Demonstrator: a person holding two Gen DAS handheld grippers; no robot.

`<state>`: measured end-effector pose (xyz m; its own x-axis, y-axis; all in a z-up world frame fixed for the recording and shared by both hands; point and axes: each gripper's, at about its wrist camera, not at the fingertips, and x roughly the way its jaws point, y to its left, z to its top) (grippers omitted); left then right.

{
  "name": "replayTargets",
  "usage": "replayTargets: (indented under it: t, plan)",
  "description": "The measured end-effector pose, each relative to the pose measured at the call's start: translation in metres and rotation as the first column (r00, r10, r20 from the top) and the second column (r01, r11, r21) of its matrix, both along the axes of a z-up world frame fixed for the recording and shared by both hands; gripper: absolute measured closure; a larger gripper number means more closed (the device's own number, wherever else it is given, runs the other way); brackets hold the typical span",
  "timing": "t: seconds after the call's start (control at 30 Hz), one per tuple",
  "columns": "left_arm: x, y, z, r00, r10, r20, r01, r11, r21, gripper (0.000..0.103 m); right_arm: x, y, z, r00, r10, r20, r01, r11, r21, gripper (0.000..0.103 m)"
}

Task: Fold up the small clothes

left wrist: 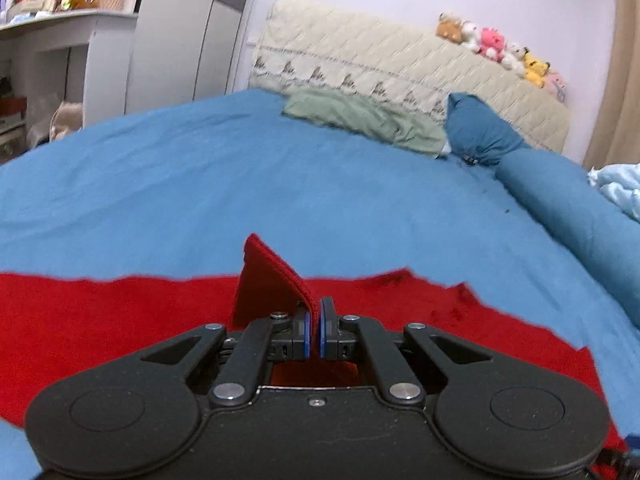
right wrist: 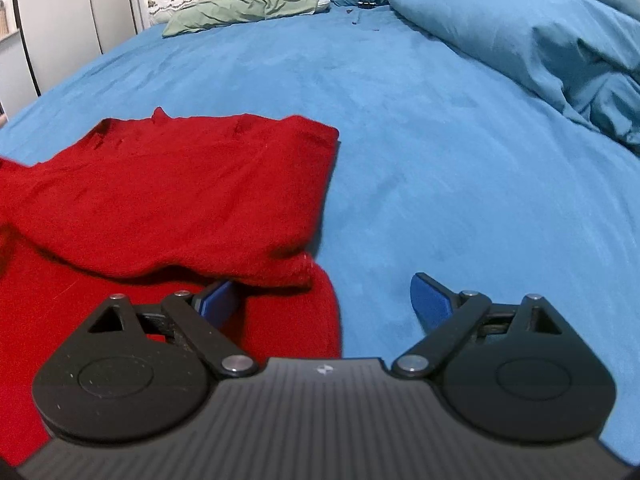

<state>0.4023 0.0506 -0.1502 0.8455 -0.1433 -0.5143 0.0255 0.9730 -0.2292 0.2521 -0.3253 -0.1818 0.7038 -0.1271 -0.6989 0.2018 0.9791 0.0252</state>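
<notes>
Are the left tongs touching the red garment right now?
Touching. In the left wrist view, the left tongs are shut on a raised fold of the red garment, the cloth pinched between the blue pads.

- Blue bedsheet (left wrist: 280,184) covers the bed.
- Green pillow (left wrist: 360,118) lies against a quilted cream headboard (left wrist: 400,68).
- Plush toys (left wrist: 496,46) sit along its top.
- White shelf (left wrist: 68,20) holds clutter.

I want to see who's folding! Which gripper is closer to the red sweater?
Left. The left gripper is shut on a fold of the red sweater. The right gripper hangs open at its edge, holding nothing.
</notes>
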Motion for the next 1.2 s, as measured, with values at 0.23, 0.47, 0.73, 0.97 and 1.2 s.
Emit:
replayTargets:
  t: [0.23,0.47,0.73,0.97,1.2]
  plan:
    - [-0.022,0.017,-0.015,0.999,-0.023,-0.041,0.022,1.000,-0.013,0.097,0.000,-0.018,0.001,0.998,-0.054,-0.043,0.049,0.992,-0.119,0.000]
    - [-0.059,0.044,-0.021,0.994,0.012,-0.106,-0.002,0.996,0.088,0.077,-0.018,-0.024,0.015,0.997,0.023,-0.077,-0.033,0.991,-0.128,0.000]
    - [-0.057,0.023,0.006,0.997,-0.058,-0.048,0.063,0.992,0.108,0.047,0.002,0.033,0.041,0.967,0.244,0.067,-0.248,0.967,0.060,0.000]
    - [-0.035,-0.005,-0.014,0.982,-0.160,-0.103,0.173,0.975,0.137,0.047,0.007,0.020,-0.003,0.985,0.170,0.040,-0.175,0.970,0.172,0.000]
    - [-0.033,-0.003,-0.036,0.966,-0.199,-0.163,0.227,0.958,0.174,0.045,0.018,0.014,0.030,0.966,0.194,0.169,-0.223,0.960,0.170,0.000]
